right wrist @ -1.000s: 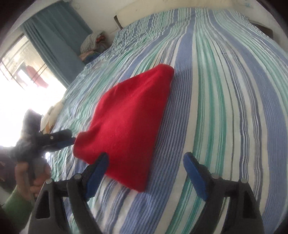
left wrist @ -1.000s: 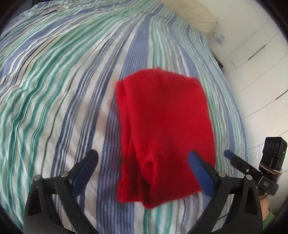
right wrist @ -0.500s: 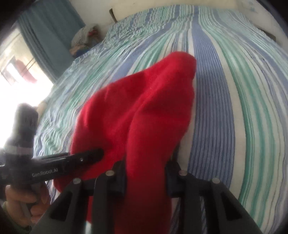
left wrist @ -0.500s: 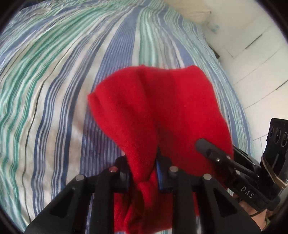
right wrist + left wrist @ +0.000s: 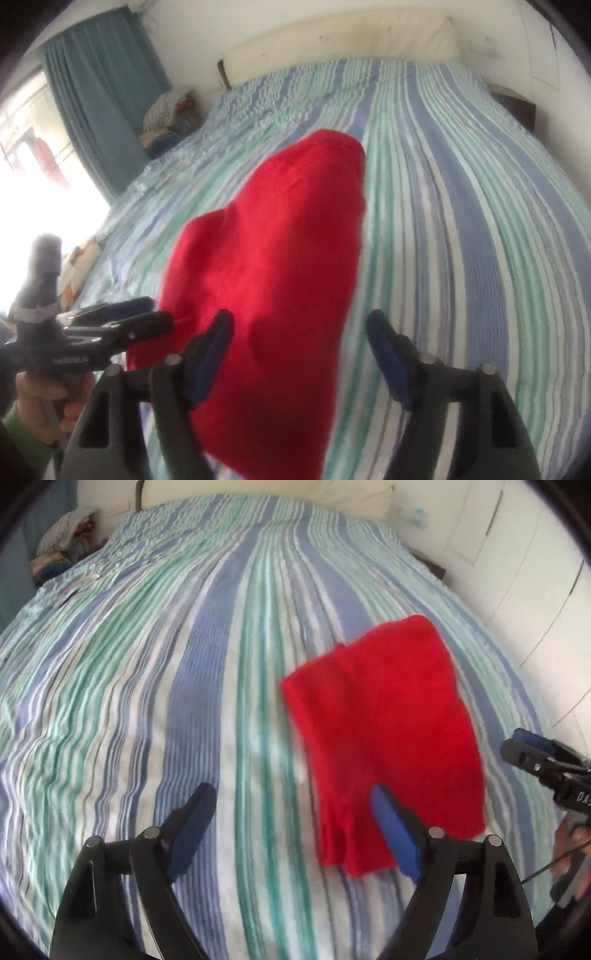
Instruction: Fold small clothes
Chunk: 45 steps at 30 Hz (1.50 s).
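A small red garment (image 5: 388, 731) lies folded on the striped bedspread (image 5: 207, 686). My left gripper (image 5: 295, 823) is open and empty, just left of the garment's near edge; its right fingertip overlaps that edge. My right gripper (image 5: 301, 354) is open with the garment's near part (image 5: 280, 280) between its spread fingers, not clamped. The right gripper also shows at the right edge of the left wrist view (image 5: 546, 764). The left gripper shows at the left of the right wrist view (image 5: 122, 325).
The bed has a cream headboard (image 5: 340, 37). A pile of clothes (image 5: 170, 118) sits beside a teal curtain (image 5: 103, 92) at the far left. White wardrobe doors (image 5: 517, 572) stand along the bed's right side.
Both grippers were shut on the red garment half a second ago; both have opened and let it go. The garment now lies on the bed and the grippers have drawn back.
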Available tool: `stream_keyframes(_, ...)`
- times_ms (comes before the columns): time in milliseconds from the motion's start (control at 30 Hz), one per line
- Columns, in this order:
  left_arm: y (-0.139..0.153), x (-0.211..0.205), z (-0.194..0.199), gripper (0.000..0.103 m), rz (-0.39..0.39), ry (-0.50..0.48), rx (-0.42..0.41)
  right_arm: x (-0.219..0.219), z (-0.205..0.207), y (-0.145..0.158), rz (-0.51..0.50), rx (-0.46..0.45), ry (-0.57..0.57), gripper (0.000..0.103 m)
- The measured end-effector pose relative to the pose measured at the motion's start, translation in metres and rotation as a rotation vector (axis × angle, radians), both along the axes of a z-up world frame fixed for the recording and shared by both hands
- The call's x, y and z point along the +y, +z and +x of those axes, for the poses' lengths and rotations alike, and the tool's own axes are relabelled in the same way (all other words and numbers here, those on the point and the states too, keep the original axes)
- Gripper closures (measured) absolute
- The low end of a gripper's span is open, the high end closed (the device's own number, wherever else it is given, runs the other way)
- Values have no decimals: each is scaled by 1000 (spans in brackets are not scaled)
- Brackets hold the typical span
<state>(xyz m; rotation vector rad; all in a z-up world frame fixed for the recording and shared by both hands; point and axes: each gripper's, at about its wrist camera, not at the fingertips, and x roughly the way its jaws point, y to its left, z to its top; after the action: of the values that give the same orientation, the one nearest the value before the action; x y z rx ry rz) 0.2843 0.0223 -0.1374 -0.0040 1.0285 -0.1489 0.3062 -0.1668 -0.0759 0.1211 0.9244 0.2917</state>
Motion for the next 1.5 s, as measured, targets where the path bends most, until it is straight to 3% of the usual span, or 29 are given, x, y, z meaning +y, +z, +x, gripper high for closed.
stream_keyframes(67, -23, 0, -48, 16, 96, 19, 19, -24, -37, -36, -67, 59, -38, 18)
stream_keyframes(167, -35, 4, -103, 7, 70, 46, 59, -50, -114, -71, -134, 131, -104, 18)
stream_keyframes(300, -13, -5, -141, 4, 133, 85, -7, -42, -205, -61, -234, 69, -123, 10)
stream_keyframes(400, 8, -10, -147, 4, 183, 128, -36, -29, -238, -47, -259, 17, -121, 5)
stream_keyframes(533, 29, -9, -151, 4, 236, 138, -44, -15, -243, -37, -290, 11, -93, 5)
stream_keyframes(900, 84, -9, -162, 4, 141, 125, -57, 10, -231, 22, -254, 13, -89, 4)
stream_keyframes(1067, 104, -17, -170, 1, 179, 107, -117, 10, -238, 49, -238, 5, -100, 4)
stream_keyframes(1167, 118, -19, -174, 0, 161, 98, -130, 8, -241, 64, -220, 5, -101, 4)
stream_keyframes(1500, 153, -31, -176, 1, 159, 56, -163, 14, -243, 91, -282, -10, -144, 4)
